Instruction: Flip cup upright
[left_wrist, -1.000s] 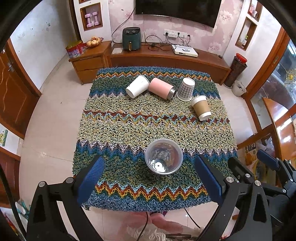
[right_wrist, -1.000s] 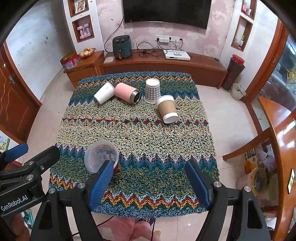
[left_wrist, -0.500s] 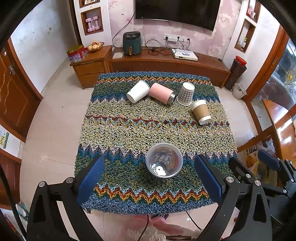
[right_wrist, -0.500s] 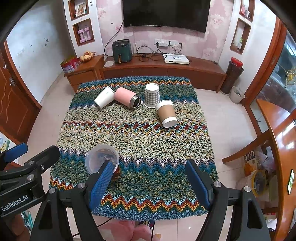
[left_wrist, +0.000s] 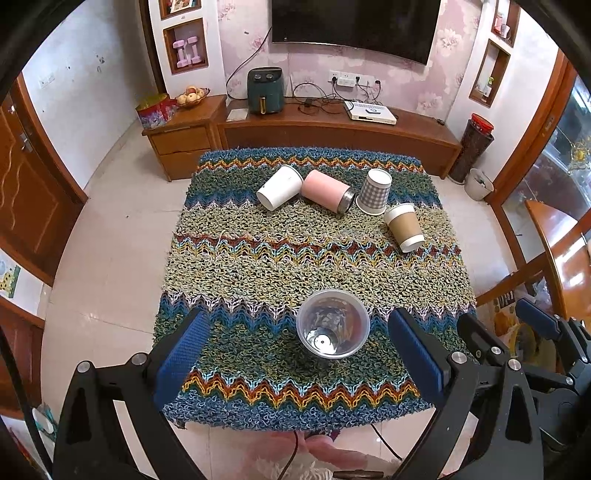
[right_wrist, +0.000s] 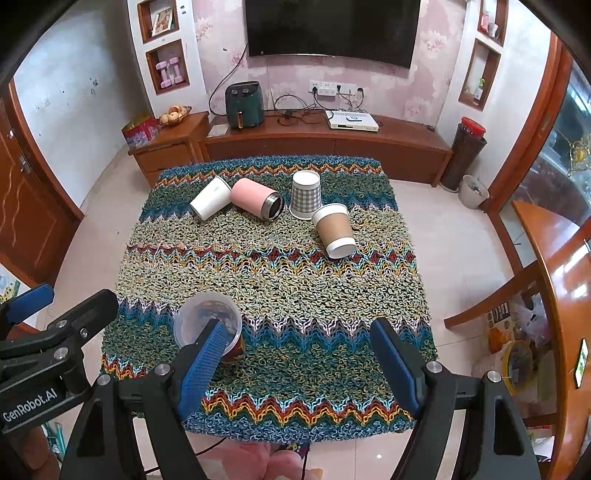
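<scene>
The clear plastic cup (left_wrist: 332, 328) stands upright near my edge of the table (left_wrist: 229, 273), its mouth facing up so I can see down to its base. I judge that one as done. My left gripper (left_wrist: 301, 356) hangs above the near edge with its jaws wide apart and nothing between them; the clear cup sits in the gap ahead of it, touched by neither pad. My right gripper (right_wrist: 301, 363) is likewise spread wide and empty, with the clear cup (right_wrist: 208, 326) just behind its left pad in the right wrist view.

At the far end four cups are left, well apart from both grippers. The white cup (left_wrist: 280, 187) lies on its side, touching or nearly touching the pink tumbler (left_wrist: 327, 191), which also lies on its side with its metal mouth turned towards me. The checked cup (left_wrist: 374, 191) stands mouth-down, base up. The brown paper cup (left_wrist: 403, 227) lies on its side just beside it, its white lid end pointing towards me.

So by my reckoning one cup is righted and four still need turning. The next reach goes across the table, and the white cup and pink tumbler lie close enough that grasping one may nudge the other.
</scene>
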